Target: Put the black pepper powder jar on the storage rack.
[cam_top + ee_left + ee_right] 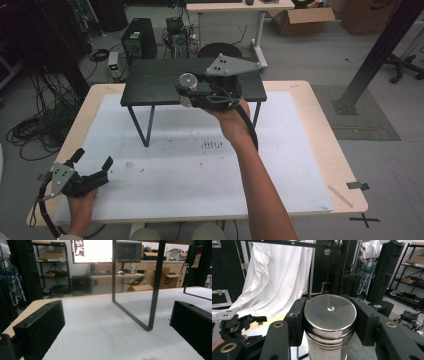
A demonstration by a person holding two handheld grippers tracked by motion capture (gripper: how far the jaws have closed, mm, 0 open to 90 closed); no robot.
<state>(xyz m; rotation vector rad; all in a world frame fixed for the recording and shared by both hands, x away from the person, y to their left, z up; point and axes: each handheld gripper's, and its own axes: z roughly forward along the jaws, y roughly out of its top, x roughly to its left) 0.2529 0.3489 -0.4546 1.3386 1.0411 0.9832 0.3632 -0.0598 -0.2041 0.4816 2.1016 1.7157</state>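
A shiny steel canister (pixel 329 315) with a flat round lid stands upright between the jaws of my right gripper (pixel 329 322), which is shut on its sides. In the high view the right gripper (pixel 192 92) holds the canister (pixel 188 80) over the front edge of a small black side table (pixel 150 85); whether the canister's base touches the tabletop is hidden. My left gripper (pixel 93 159) rests at the near left corner of the white mat, jaws wide apart and empty. The left gripper (pixel 116 327) looks toward the side table's black leg frame (pixel 152 290).
The side table stands on a white mat (pixel 190 170) covering a light wooden table (pixel 320 130). Crumbs and a dark smudge (pixel 212 145) mark the mat's middle. A computer tower (pixel 137 37), cables and cardboard boxes sit on the floor beyond. A black post (pixel 380 50) rises at the right.
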